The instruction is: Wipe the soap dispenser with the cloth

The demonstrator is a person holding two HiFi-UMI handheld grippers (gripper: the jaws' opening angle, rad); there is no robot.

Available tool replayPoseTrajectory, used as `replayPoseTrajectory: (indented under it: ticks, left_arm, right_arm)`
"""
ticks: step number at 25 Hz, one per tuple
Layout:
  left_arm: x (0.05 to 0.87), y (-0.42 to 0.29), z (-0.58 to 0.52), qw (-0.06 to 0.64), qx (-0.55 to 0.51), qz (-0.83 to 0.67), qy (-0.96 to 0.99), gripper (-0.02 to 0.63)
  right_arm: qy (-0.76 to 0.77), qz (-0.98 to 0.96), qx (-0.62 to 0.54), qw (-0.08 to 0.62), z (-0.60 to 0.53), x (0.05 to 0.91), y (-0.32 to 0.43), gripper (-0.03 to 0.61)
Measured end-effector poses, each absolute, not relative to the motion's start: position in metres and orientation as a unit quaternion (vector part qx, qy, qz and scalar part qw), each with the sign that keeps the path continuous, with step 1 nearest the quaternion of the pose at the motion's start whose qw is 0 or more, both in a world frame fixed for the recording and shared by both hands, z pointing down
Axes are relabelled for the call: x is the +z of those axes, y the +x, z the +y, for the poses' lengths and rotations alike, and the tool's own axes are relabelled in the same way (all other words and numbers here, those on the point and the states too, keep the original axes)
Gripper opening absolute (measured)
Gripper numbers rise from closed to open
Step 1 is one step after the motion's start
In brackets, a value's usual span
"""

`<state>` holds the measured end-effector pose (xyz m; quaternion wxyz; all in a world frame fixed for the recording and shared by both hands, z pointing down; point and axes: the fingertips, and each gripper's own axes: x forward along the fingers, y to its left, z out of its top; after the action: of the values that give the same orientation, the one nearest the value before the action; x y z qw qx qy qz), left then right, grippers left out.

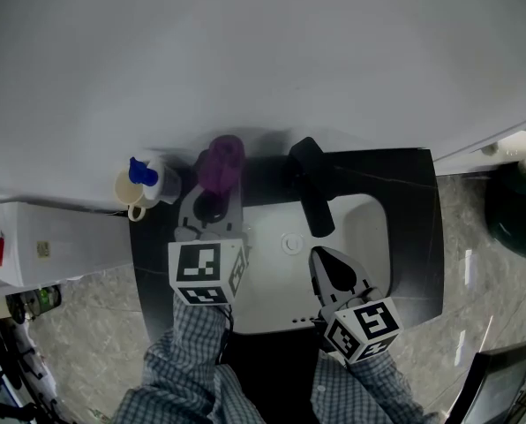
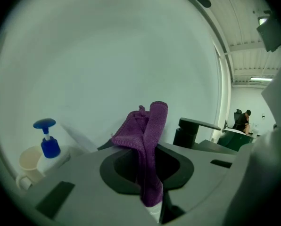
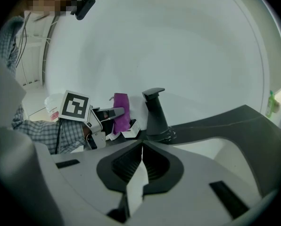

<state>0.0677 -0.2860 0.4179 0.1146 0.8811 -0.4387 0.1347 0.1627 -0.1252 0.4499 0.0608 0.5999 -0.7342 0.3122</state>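
Holding cloth pinched in left gripper, jaws closed on it, wad sticking up past the tips. Right gripper: jaws pressed together, nothing between, parked over sink. Dispenser at back-left of counter, just beside cup, left of cloth, not yet touched. Swing left, lead with the loose wad rather than bare jaws, press lightly, rub pump then body. Likely tips easily, so steady with right if needed. Mind the cup.
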Motion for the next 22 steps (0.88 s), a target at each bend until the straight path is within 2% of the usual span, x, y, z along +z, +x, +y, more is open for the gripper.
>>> replayPoseTrajectory:
  ticks: [6,12,22]
  left_arm:
    - [0.449,0.089,-0.288,0.179,0.137,-0.422,0.878,0.06]
    - [0.477,0.082,-0.283,0.258,0.127,-0.421,0.86,0.06]
    - [0.484,0.053,-0.268,0.232,0.149,-0.422,0.864,0.06]
  right_arm:
    - [0.607,-0.726,0.316,0.065,-0.119,0.452,0.17,0.018]
    - [0.607,-0.722,0.325,0.067,-0.114,0.457,0.17,0.018]
    - [0.597,-0.731,0.324,0.068,-0.115,0.457,0.155,0.018]
